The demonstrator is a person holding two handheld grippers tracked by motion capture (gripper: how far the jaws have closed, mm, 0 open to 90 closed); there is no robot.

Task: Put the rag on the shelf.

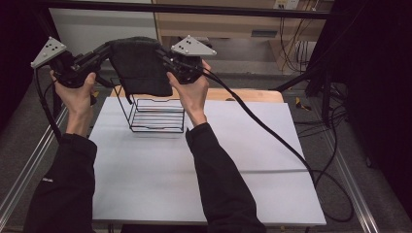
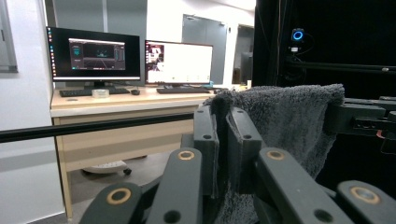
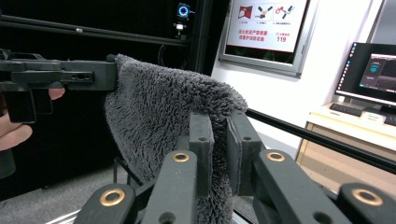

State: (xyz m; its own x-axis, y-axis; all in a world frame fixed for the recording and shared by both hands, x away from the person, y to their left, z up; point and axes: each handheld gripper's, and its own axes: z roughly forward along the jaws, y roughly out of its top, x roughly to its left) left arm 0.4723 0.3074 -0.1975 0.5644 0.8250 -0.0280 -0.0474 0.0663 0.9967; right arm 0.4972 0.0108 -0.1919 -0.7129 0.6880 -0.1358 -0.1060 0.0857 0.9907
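The towel hangs in the air between the two grippers, above the rack. The left gripper pinches its left top corner, the right gripper its right top corner. The rack stands on the sheet near its far edge. Behind the table stands a desk with monitors on it.

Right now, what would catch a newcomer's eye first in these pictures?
A dark grey towel hangs stretched in the air between the left gripper and the right gripper, each shut on an upper corner. Right below it, a black wire rack stands at the far side of the white table.
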